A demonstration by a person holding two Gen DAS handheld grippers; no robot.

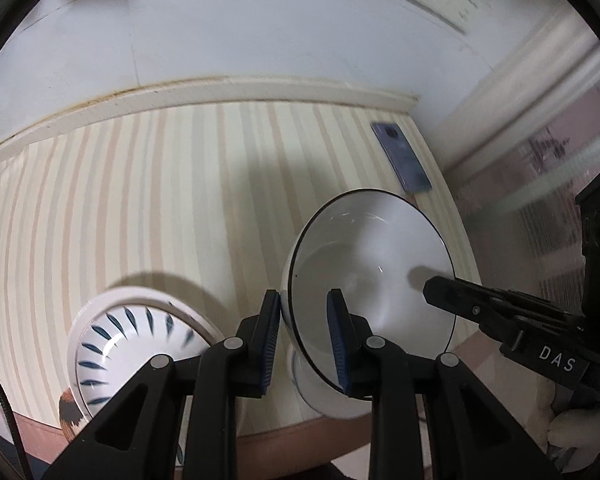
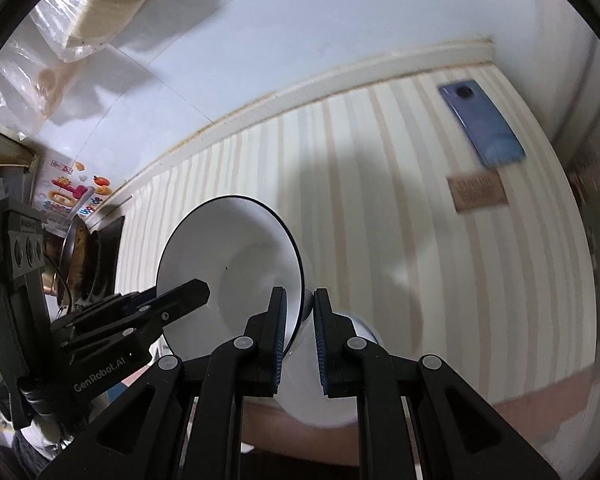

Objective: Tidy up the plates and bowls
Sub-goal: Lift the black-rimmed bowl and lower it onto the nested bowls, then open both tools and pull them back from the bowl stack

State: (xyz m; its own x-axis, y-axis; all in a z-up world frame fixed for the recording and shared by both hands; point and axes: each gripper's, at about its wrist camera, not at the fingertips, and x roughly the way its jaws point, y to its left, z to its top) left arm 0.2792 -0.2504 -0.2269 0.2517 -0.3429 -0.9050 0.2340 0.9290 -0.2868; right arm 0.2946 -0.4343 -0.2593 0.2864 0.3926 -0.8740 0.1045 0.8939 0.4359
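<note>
A white bowl with a thin dark rim [image 1: 372, 264] is held tilted above the striped table, gripped from both sides. My left gripper [image 1: 304, 320] is shut on its near-left rim. My right gripper [image 2: 300, 320] is shut on the opposite rim of the same bowl [image 2: 228, 252]; it shows in the left wrist view [image 1: 496, 312] at the right. A white bowl with blue leaf marks [image 1: 136, 344] sits inside a white plate [image 1: 80, 320] on the table at lower left. Another white dish [image 2: 340, 400] lies under the held bowl, partly hidden.
A blue phone [image 1: 402, 158] lies at the table's far right, with a brown card [image 2: 478, 192] next to it. The striped tablecloth [image 1: 160, 200] ends at the wall moulding behind. A pan and colourful packaging [image 2: 76, 240] stand to the left.
</note>
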